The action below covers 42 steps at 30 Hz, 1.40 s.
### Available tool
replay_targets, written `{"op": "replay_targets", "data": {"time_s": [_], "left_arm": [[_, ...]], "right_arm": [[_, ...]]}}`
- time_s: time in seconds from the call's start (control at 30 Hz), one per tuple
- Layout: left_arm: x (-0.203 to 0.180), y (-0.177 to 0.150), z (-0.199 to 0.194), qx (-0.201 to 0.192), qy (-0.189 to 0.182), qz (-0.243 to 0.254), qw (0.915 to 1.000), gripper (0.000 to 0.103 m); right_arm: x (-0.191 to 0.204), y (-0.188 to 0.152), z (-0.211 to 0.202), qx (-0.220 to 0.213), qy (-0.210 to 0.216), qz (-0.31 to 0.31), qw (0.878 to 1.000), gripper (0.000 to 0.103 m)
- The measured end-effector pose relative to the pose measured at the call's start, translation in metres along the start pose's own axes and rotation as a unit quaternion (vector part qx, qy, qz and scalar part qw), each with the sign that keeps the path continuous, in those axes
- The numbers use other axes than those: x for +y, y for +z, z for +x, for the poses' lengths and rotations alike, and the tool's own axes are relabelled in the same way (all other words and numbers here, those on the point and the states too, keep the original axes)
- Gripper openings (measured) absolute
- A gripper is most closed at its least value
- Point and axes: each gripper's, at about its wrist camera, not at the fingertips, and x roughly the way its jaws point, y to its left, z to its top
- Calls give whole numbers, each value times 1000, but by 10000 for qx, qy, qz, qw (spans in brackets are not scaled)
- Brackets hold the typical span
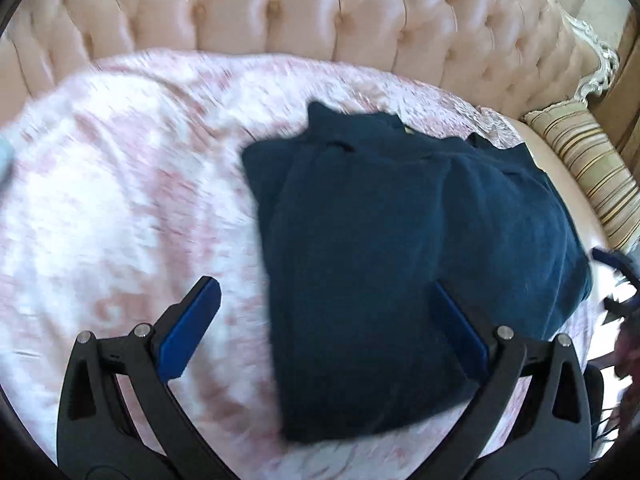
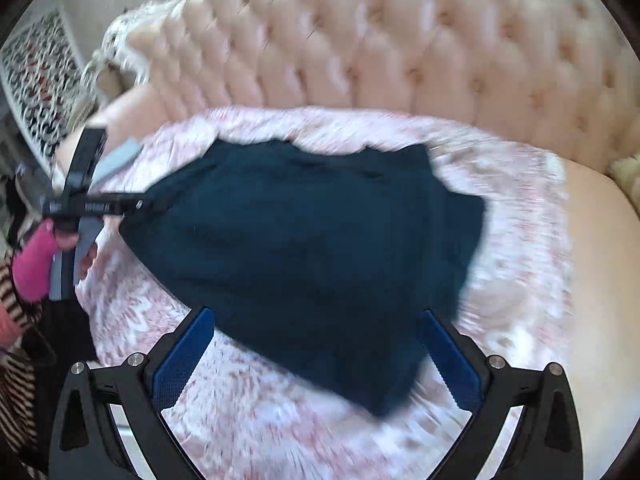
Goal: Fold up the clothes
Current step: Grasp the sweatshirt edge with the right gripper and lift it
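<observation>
A dark teal garment (image 1: 400,240) lies folded into a thick rectangle on a pink-and-white patterned cover (image 1: 120,200). In the left wrist view my left gripper (image 1: 324,283) hovers open over the garment's near left part, one blue pad over the cover and the other over the cloth. In the right wrist view the garment (image 2: 312,240) fills the middle, and my right gripper (image 2: 316,313) is open above its near edge, holding nothing. The left gripper (image 2: 88,200) also shows at the garment's left corner, held by a hand in a pink sleeve (image 2: 32,268). Both views are motion-blurred.
A tufted pale pink backrest (image 1: 280,12) runs behind the cover. A striped cushion (image 1: 592,184) leans at the right end, beside bare pink upholstery (image 2: 600,240). A grey-blue folded item (image 2: 120,156) lies near the cover's far left corner. A patterned panel (image 2: 36,80) stands beyond.
</observation>
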Motion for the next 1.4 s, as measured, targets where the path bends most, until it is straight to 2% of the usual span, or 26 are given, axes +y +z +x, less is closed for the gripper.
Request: {"op": "replay_targets", "data": {"time_s": [0.1, 0.17, 0.2, 0.27, 0.37, 0.4, 0.53, 0.63, 0.73, 0.87, 0.97, 1.0, 1.1, 1.17, 1.27, 1.4], "left_arm": [[14, -4, -22, -233, 18, -233, 9995, 103], [24, -4, -22, -216, -92, -493, 9985, 103], [27, -3, -17, -93, -241, -627, 9977, 103], [30, 1, -3, 145, -751, -943, 9926, 103], [34, -3, 8, 313, -1402, -1398, 9797, 103], [32, -5, 9, 329, -1461, -1418, 9785, 103], [25, -15, 4, 378, -1426, -1298, 9805, 103], [29, -20, 0, 322, -1455, -1408, 9788, 103], [36, -25, -2, 274, -1470, -1565, 9763, 103], [37, -27, -4, 231, -1494, -1632, 9749, 103], [35, -30, -6, 240, -1535, -1619, 9745, 103], [35, -32, -7, 252, -1551, -1616, 9743, 103], [35, -37, -7, 286, -1533, -1606, 9746, 103], [35, -39, -7, 294, -1525, -1611, 9747, 103], [36, -40, -9, 282, -1525, -1628, 9744, 103], [36, -38, -17, 205, -1521, -1585, 9754, 103]], "right_arm": [[-20, -19, -22, -138, -9, 485, 9987, 103], [-25, -29, -21, -164, -80, 648, 9977, 103], [-28, -34, -21, -203, -104, 738, 9970, 103], [-40, -39, -19, -469, 279, 1161, 9917, 103], [-59, -38, -13, -836, 913, 1887, 9742, 101], [-63, -36, -10, -871, 991, 1995, 9710, 99], [-75, -30, 9, -642, 838, 2263, 9683, 90], [-85, -36, 17, -662, 997, 2537, 9598, 84], [-93, -38, 21, -819, 1391, 2805, 9462, 83], [-110, -34, 29, -711, 2024, 3347, 9176, 85], [-122, -31, 28, -728, 2605, 3743, 8870, 85], [-122, -30, 25, -768, 2686, 3711, 8856, 84], [-109, -20, 24, -269, 1891, 3250, 9262, 83], [-100, -15, 27, 22, 1295, 2940, 9470, 82], [-94, -6, 37, 136, 1499, 2987, 9424, 82], [-78, 17, 37, 123, 1573, 2723, 9492, 82]]}}
